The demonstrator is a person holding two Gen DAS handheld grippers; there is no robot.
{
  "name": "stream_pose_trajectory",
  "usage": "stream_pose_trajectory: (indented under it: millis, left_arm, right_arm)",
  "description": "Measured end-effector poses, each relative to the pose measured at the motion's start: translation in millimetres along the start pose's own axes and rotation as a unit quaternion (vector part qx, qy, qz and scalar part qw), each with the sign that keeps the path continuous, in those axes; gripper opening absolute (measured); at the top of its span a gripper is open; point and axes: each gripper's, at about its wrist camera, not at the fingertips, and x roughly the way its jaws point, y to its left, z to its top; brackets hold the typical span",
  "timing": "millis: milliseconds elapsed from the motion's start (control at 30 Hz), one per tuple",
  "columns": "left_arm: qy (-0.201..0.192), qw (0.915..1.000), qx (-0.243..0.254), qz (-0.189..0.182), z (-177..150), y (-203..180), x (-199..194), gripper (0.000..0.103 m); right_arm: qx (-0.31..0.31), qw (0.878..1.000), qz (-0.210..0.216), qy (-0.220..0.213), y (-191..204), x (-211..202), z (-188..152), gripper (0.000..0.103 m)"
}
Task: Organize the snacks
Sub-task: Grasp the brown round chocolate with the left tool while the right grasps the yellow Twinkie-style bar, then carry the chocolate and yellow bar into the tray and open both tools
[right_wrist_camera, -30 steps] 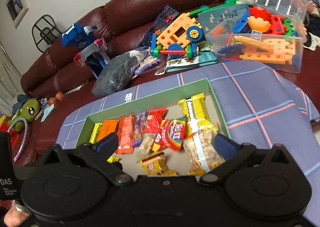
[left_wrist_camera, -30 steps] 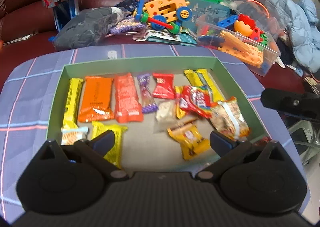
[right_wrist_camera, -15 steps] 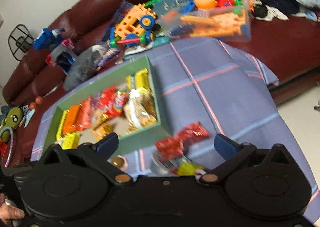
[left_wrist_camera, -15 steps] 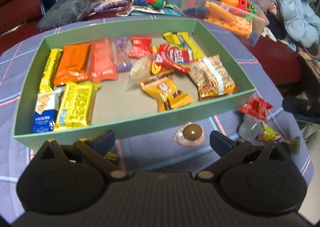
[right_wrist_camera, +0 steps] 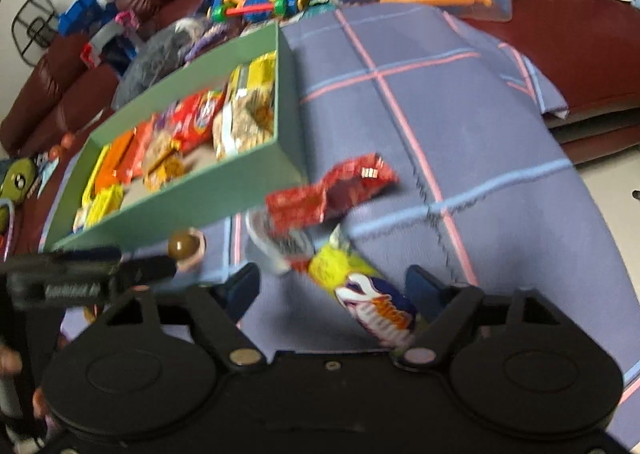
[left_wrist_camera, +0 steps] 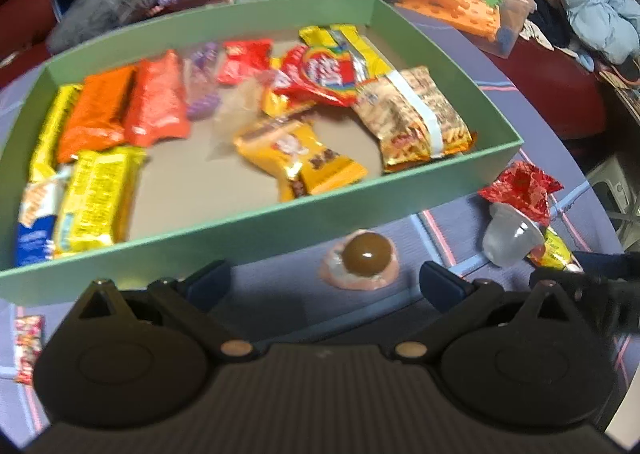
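A: Where does the left gripper (left_wrist_camera: 324,280) stand?

B: Its fingers are spread wide with nothing between the pads. Just ahead of the gap, a little toward the right finger (left_wrist_camera: 440,280), lies the round brown candy (left_wrist_camera: 366,256) in its pink wrapper, on the blue checked cloth (left_wrist_camera: 440,230). The pads do not touch it.

A: And the green box (left_wrist_camera: 280,213)?

B: Straight beyond the fingertips — its near wall runs across just past the candy. Inside lie the snacks: orange bars (left_wrist_camera: 124,109), a yellow packet (left_wrist_camera: 96,197), a red rainbow bag (left_wrist_camera: 320,73), a nut bag (left_wrist_camera: 412,117).

A: The right gripper (right_wrist_camera: 332,286)?

B: Its jaws have just been closing, yet they remain apart. The yellow-and-purple packet (right_wrist_camera: 360,290) lies between the fingers, nearer the right one; whether a pad touches it I cannot tell — the view is blurred.

A: Anything else close by?

B: Just ahead of the left finger (right_wrist_camera: 240,288) sits a clear jelly cup (right_wrist_camera: 268,246), and beyond it a crumpled red wrapper (right_wrist_camera: 332,189), all outside the box, beside its near corner. The left gripper's black finger shows off to the left.
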Motion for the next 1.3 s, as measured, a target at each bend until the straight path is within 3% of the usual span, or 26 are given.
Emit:
stream_pose_trajectory:
  millis: [100,167,200,233,267,333,800,1300]
  left_arm:
    - [-0.002,1.0000,0.006,0.003,-1.4,-9.6,8.6,0.103]
    - [-0.016,0.9997,0.014,0.010,-5.0,-17.8,10.4,0.101]
    - [-0.024,0.9994,0.022,0.011,-7.1,-22.0,10.5,0.098]
    - [-0.032,0.9988,0.032,0.019,-9.4,-26.5,9.5,0.084]
    - [-0.043,0.9977,0.047,0.024,-11.8,-31.3,7.2,0.062]
    - [-0.048,0.9972,0.057,0.005,-12.6,-35.1,2.6,0.043]
    - [-0.032,0.9991,0.017,-0.022,-31.2,1.4,-33.6,0.038]
    - [-0.096,0.9946,-0.027,-0.028,-8.3,50.7,-97.6,0.039]
  right_arm:
    - [-0.034,0.999,-0.011,-0.003,6.8,-3.6,-11.0,0.065]
    - [-0.047,0.999,-0.023,-0.005,9.5,-5.6,-15.0,0.046]
    - [-0.052,0.998,-0.036,-0.008,9.5,-7.0,-15.2,0.029]
    - [-0.049,0.998,-0.041,-0.010,7.3,-8.6,-15.8,0.017]
    - [-0.038,0.999,-0.036,-0.009,3.8,-9.4,-15.9,0.016]
    - [-0.023,0.999,-0.032,-0.011,-0.5,-11.0,-17.9,0.015]
    - [-0.005,1.000,0.018,-0.016,27.3,-8.1,-19.9,0.014]
    - [-0.029,0.996,0.075,-0.042,85.7,-21.3,22.4,0.014]
